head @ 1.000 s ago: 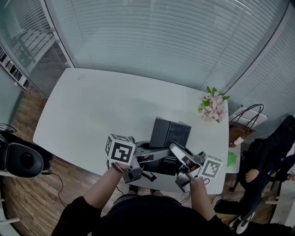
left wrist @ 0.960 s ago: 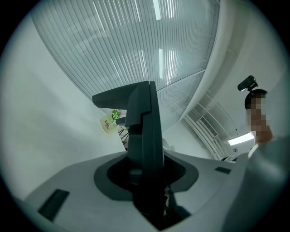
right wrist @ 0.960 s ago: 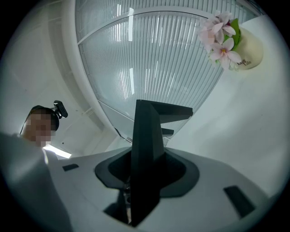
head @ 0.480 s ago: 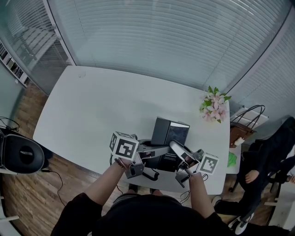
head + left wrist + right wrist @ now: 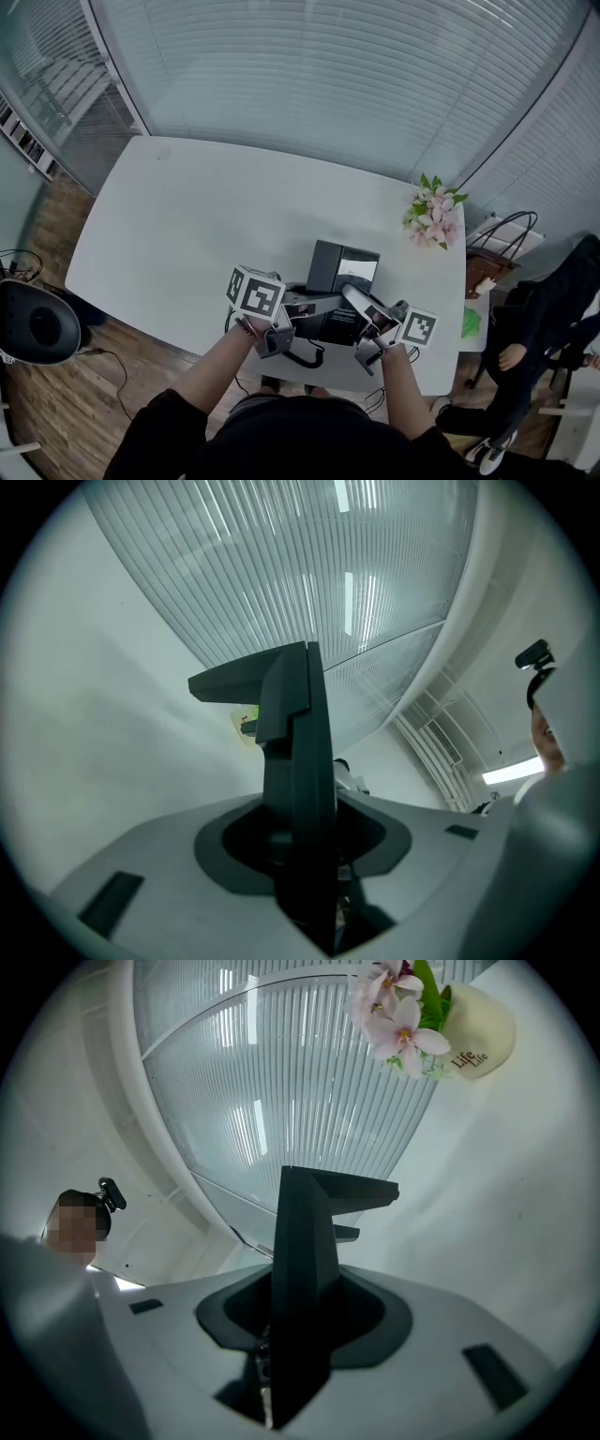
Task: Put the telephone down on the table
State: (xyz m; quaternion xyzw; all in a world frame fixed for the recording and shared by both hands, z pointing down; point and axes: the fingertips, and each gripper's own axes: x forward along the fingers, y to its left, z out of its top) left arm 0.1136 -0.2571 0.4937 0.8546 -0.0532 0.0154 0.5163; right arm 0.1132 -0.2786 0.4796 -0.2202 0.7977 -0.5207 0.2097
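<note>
The grey telephone [image 5: 326,317], handset on top and coiled black cord [image 5: 306,355] hanging at its front, hangs between my two grippers low over the white table [image 5: 187,216] near its front edge. My left gripper [image 5: 289,317] grips the phone's left end and its jaws are opening slightly. My right gripper [image 5: 373,324] is shut on the right end. In each gripper view one dark finger [image 5: 298,789] [image 5: 298,1288] stands over a broad grey surface that fills the lower picture. I cannot tell whether the phone touches the table.
Two black boxes [image 5: 344,267] stand on the table just behind the phone. A pot of pink flowers [image 5: 431,211] [image 5: 422,1016] sits at the table's right end. A person [image 5: 553,319] and a bag [image 5: 506,239] are beyond it; a black chair [image 5: 37,323] stands left.
Both grippers and the telephone have sunk toward the table, ending closer to the black boxes. The marker cubes look smaller and nearer each other.
</note>
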